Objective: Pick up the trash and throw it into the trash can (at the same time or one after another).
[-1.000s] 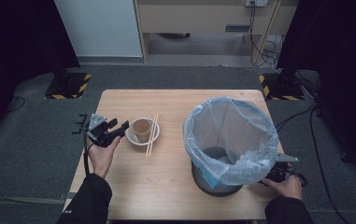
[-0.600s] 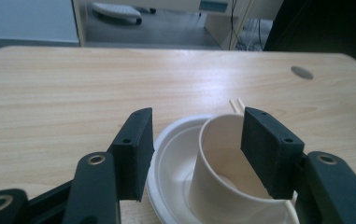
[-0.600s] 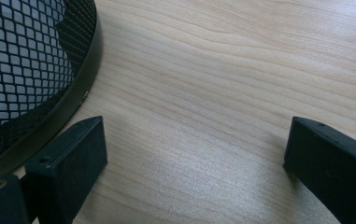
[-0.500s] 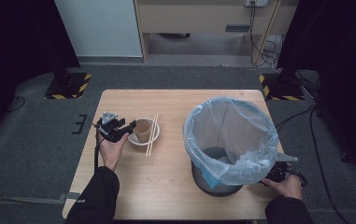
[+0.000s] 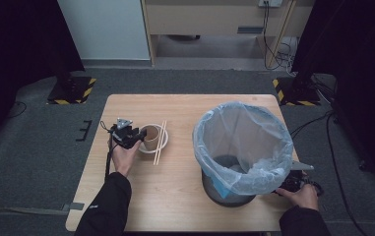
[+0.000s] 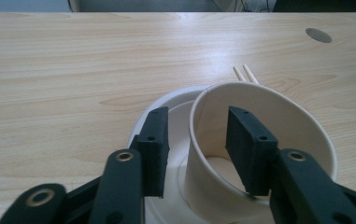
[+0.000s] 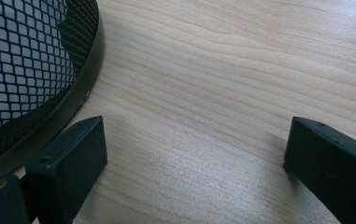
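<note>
A brown paper cup (image 5: 151, 136) stands in a white bowl (image 5: 146, 150) left of centre on the wooden table (image 5: 175, 196). A pair of chopsticks (image 5: 160, 142) lies across the bowl's right rim. My left gripper (image 5: 139, 139) is at the cup's left side. In the left gripper view its jaws straddle the near wall of the cup (image 6: 297, 121), one outside over the bowl (image 6: 175, 100) and one inside. They have just been closing, but a gap shows at each pad. My right gripper (image 7: 196, 135) rests open and empty on the table.
A black mesh waste bin (image 5: 227, 189) lined with a pale blue plastic bag (image 5: 244, 142) stands at the right, its base (image 7: 21, 60) just left of my right gripper (image 5: 293, 184). A small grey disc (image 6: 318, 34) marks the far tabletop.
My left gripper moved right and down to the cup, and its jaws narrowed around the cup's wall. The right hand stayed still.
</note>
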`<state>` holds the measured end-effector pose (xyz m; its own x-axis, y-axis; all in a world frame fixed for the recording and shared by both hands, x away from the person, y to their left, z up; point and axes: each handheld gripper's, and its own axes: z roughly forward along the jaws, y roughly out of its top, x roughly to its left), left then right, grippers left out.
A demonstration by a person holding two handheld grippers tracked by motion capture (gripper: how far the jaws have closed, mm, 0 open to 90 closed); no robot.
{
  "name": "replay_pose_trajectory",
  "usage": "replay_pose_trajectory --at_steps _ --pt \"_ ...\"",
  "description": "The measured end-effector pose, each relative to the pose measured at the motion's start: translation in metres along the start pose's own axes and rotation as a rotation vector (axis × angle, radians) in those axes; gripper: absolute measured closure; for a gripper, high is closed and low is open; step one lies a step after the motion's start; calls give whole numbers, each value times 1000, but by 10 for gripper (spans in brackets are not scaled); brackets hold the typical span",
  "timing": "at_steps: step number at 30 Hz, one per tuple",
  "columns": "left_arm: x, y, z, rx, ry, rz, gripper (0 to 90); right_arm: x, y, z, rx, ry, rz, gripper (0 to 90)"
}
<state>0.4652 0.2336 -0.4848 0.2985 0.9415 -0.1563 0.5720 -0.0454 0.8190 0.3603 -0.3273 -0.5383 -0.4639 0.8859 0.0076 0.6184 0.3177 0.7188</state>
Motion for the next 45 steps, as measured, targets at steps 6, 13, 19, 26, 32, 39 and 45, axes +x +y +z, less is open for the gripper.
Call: replay_pose_trajectory --at_steps 6,13,19,26,32,39,45 --pt "0 -1 4 31 10 -8 731 0 0 0 -1 2 -4 60" --pt "4 -1 2 30 7 -32 809 0 0 0 2 4 -5 60" --pt "11 2 -6 -17 -6 -74 816 0 0 0 0 3 -2 60" --pt "13 7 -19 -67 -27 -76 816 0 0 0 2 3 -3 59" --pt "12 17 -45 -127 -65 -50 817 0 0 0 2 3 -2 60" --pt "7 22 -77 -192 -119 -35 817 0 0 0 0 1 -1 60" --pt "1 24 -103 -254 -175 -27 818 0 0 0 0 1 -1 59"
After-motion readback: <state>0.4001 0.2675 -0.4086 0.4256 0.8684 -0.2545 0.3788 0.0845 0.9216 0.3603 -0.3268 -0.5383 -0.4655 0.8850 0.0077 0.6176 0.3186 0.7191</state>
